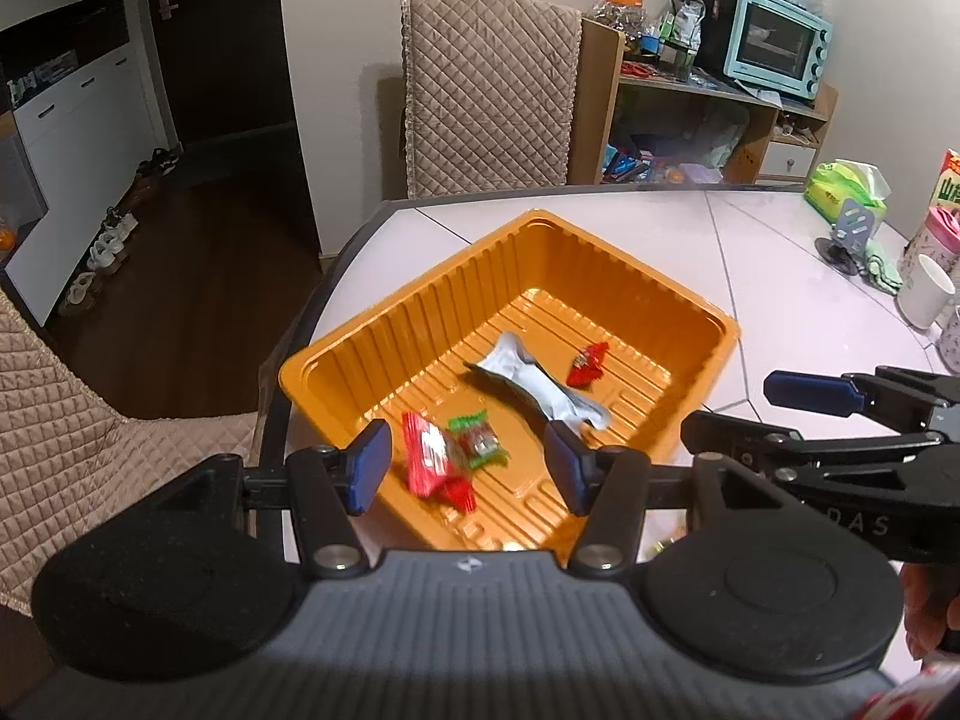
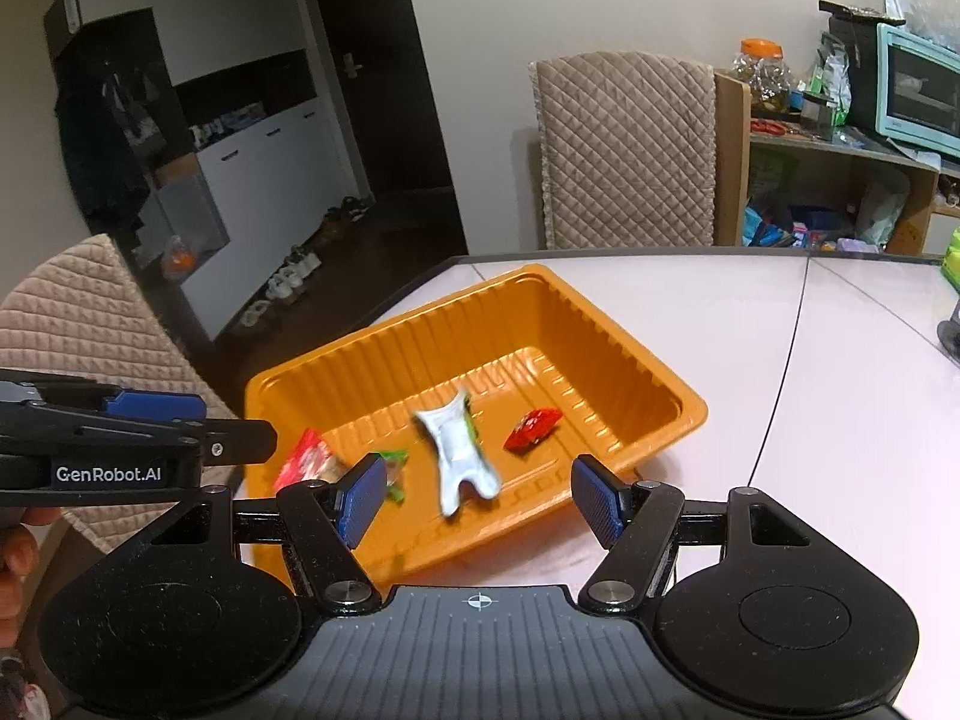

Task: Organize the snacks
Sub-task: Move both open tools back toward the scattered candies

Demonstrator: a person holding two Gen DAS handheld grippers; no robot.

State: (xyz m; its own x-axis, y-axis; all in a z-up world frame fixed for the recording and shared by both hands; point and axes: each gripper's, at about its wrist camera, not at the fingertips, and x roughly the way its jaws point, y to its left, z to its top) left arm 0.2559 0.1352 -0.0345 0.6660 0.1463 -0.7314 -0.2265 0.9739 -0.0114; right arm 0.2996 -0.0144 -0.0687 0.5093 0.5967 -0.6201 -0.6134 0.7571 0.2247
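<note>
An orange plastic tray [image 1: 384, 336] [image 2: 606, 324] sits on the white table. In it lie a silver wrapper [image 1: 534, 384] [image 2: 459, 450], a small red candy [image 1: 589, 363] [image 2: 533, 427], a red and white packet [image 1: 432, 456] [image 2: 306, 459] and a green candy [image 1: 477, 438] [image 2: 390, 462]. My left gripper [image 1: 468, 462] is open and empty above the tray's near end. My right gripper [image 2: 480, 495] is open and empty over the tray's near rim; it also shows in the left wrist view [image 1: 774, 414]. The silver wrapper is blurred in the right wrist view.
Two quilted chairs [image 1: 486, 90] [image 1: 72, 420] stand at the table's far and left sides. A white mug [image 1: 927, 291], a floral cup [image 1: 933, 240], a green tissue pack [image 1: 846, 192] and a phone stand [image 1: 849, 237] stand at the right. A shelf with a teal oven [image 1: 777, 48] lines the wall.
</note>
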